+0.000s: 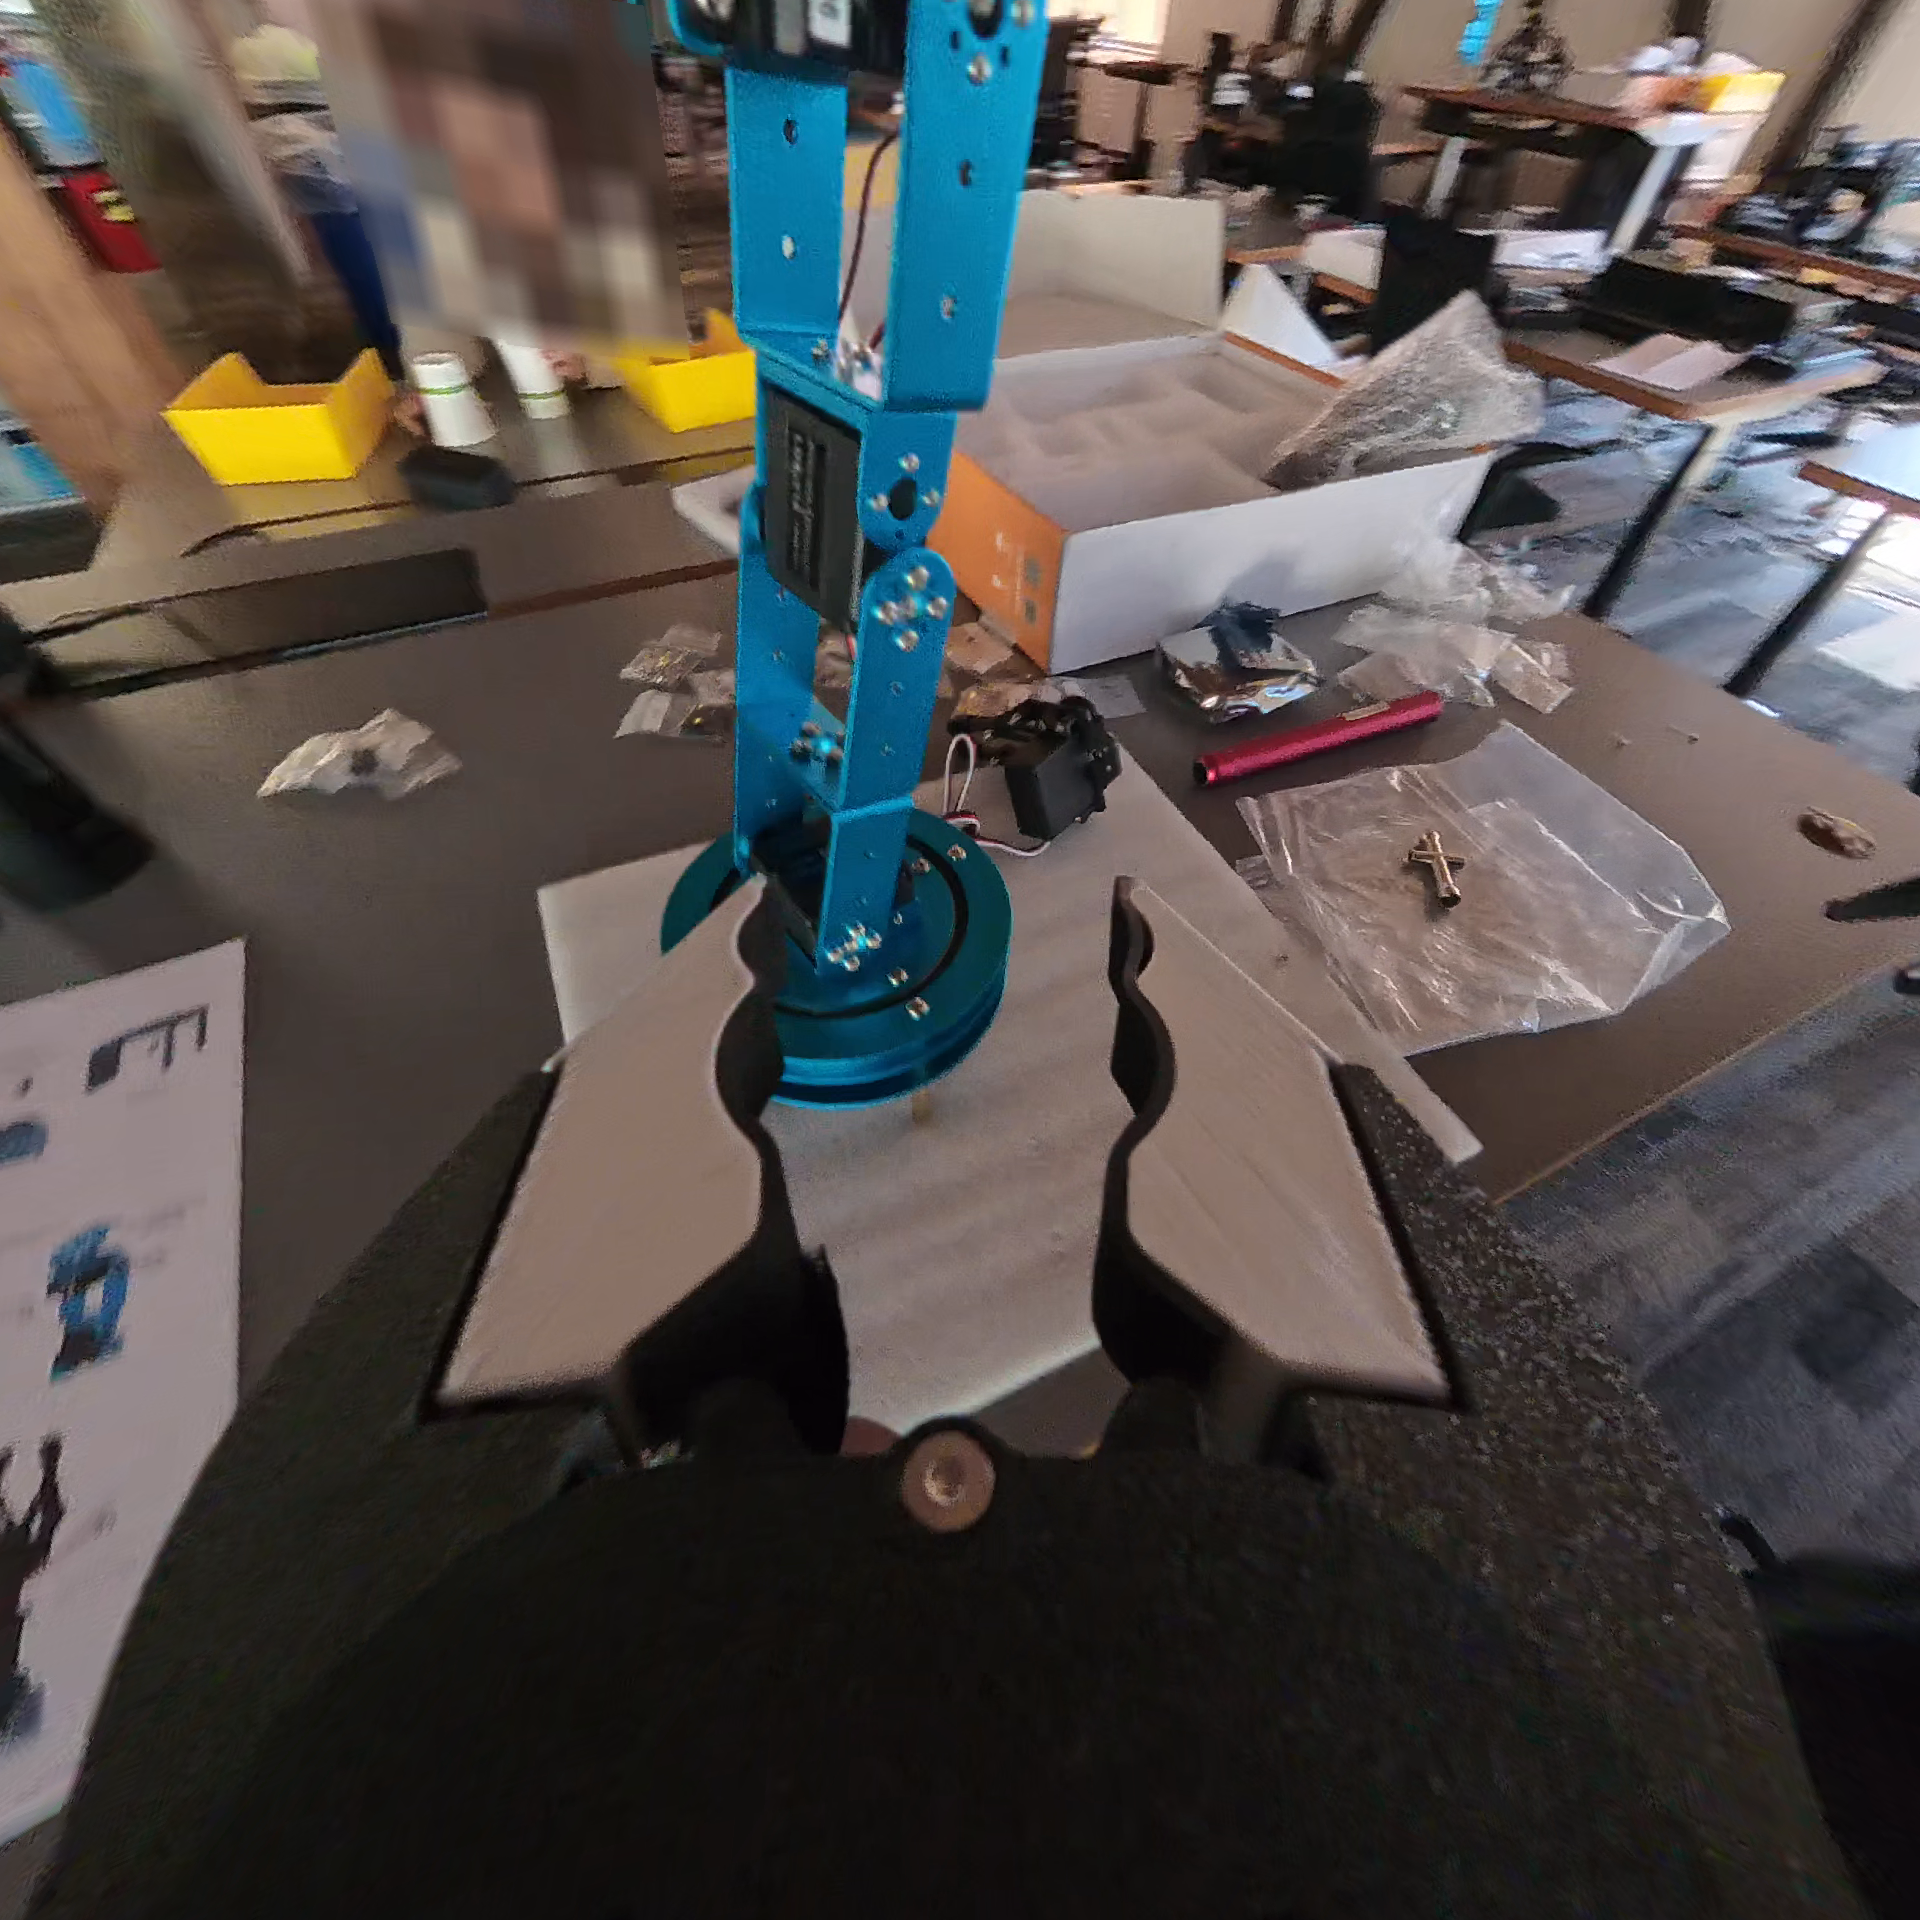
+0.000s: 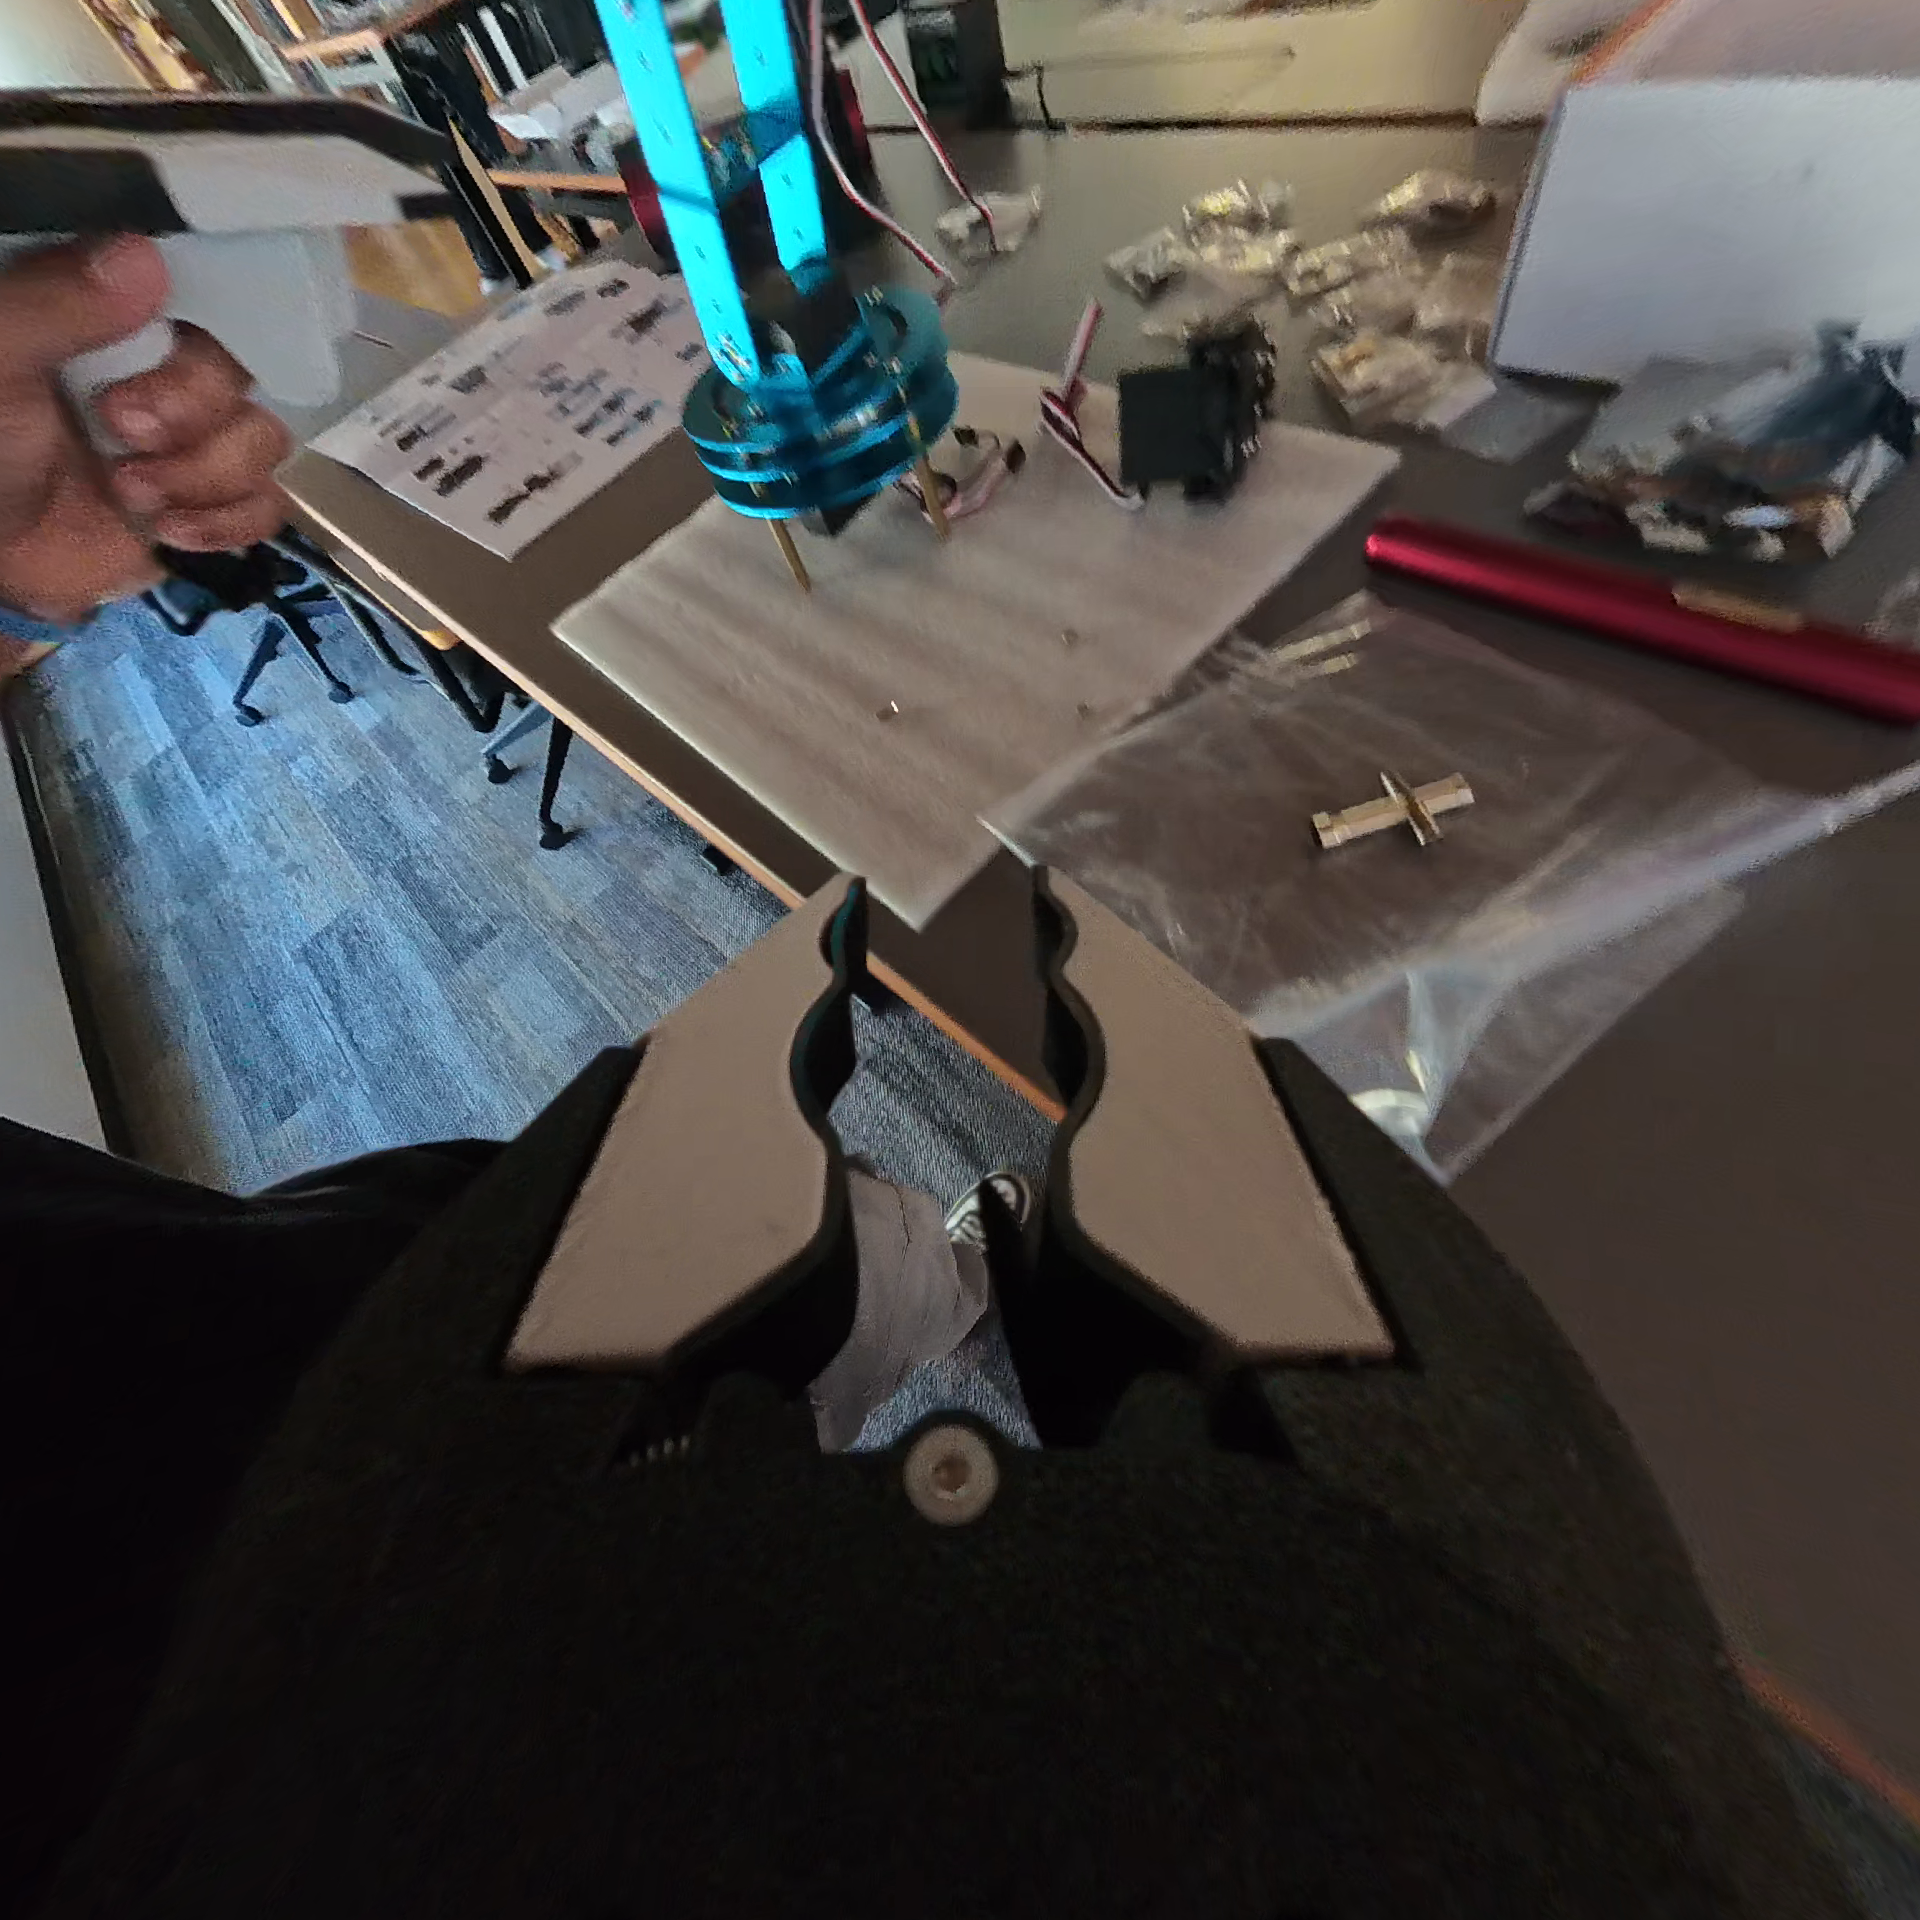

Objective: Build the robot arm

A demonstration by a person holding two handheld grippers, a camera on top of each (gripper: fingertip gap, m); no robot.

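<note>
Both jaws stand open and empty: the left gripper (image 1: 935,904) faces the blue arm kit (image 1: 842,582) at twelve o'clock, propped on brass legs over a foam sheet (image 2: 914,634), while the right gripper (image 2: 948,904) hangs off the table edge.

The left wrist view looks forward and slightly down along its claw (image 1: 940,904), close to the blue arm kit (image 1: 831,623) standing on a white sheet (image 1: 935,1226), with the room behind. The right wrist view sits farther back, above the desk (image 2: 1714,1351) edge, tilted down past its claw (image 2: 948,896) toward the floor. Both views share the kit, the sheet, the red tube (image 1: 1320,738) and the clear bag (image 1: 1475,904).
</note>
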